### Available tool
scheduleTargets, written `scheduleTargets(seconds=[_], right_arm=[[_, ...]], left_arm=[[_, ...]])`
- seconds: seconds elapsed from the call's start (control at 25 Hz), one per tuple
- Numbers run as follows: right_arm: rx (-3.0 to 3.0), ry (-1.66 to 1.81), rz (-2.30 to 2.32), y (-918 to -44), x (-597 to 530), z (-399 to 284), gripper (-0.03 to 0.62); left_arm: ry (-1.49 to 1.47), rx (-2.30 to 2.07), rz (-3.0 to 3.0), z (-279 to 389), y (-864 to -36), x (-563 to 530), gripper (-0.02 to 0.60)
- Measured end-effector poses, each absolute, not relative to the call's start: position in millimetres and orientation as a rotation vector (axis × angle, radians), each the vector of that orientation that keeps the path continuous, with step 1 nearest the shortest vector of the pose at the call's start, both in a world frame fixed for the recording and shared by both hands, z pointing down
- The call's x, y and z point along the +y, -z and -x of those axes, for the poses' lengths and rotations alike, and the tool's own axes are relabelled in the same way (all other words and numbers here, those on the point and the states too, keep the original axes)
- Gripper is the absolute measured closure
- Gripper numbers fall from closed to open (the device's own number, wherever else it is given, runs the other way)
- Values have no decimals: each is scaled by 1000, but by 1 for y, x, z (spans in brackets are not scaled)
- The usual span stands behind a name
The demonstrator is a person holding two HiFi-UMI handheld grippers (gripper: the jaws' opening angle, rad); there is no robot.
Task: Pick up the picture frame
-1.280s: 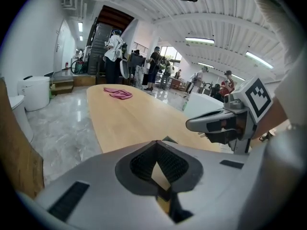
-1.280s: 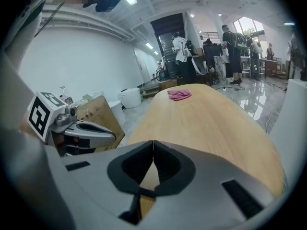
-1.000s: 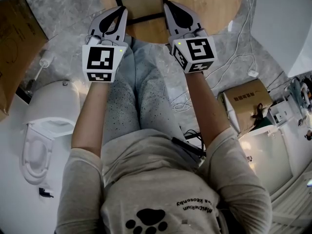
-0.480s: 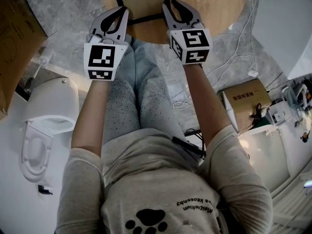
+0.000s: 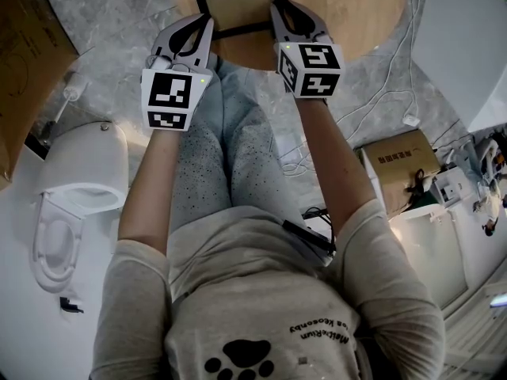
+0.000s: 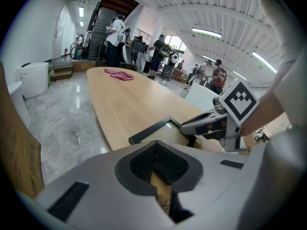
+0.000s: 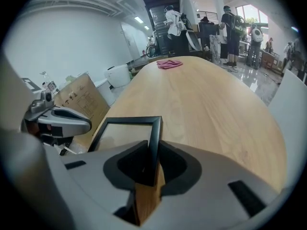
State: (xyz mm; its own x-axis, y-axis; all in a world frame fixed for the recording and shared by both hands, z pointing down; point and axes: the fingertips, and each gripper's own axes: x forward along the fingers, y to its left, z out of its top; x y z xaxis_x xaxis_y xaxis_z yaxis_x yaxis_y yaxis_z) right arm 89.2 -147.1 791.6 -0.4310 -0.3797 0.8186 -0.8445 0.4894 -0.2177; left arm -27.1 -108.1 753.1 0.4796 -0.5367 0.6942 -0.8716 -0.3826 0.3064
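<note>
At the table (image 5: 348, 6), down-tilted right gripper (image 7: 151, 163) jaws clamp the picture frame (image 5: 236, 8); left gripper (image 6: 156, 150) jaws closed.

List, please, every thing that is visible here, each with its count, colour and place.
picture frame: one, black, table's near edge
table: one, light wood, before the person
cloth: one, pink, table's far end
left box: one, brown cardboard, floor
right box: one, brown cardboard, floor
toilet: one, white, floor, left
cables: several, white, floor, right
people: several, far background
left claw: one, grey, shut, by frame's left corner
right claw: one, grey, shut on frame's right side
</note>
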Motion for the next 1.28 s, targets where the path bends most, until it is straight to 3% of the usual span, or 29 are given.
scheduleTargets(seconds=[0.72, 0.8, 0.84, 1.12, 1.28], right_arm=[[-2001, -817, -1017, -791, -116, -57, 519], [-1999, -813, -1014, -791, -114, -55, 518], [-1998, -811, -1013, -791, -113, -54, 519], [-2004, -808, -989, -790, -107, -44, 519], [-2022, -808, -944, -790, -98, -32, 519]], left_arm=[[-612, -1191, -1895, 73, -772, -63, 568], [-577, -1159, -1875, 73, -775, -58, 434], [-561, -1131, -1869, 71, -777, -56, 408], [-473, -1007, -1799, 64, -796, -51, 333], [-434, -960, -1746, 66, -806, -49, 327]])
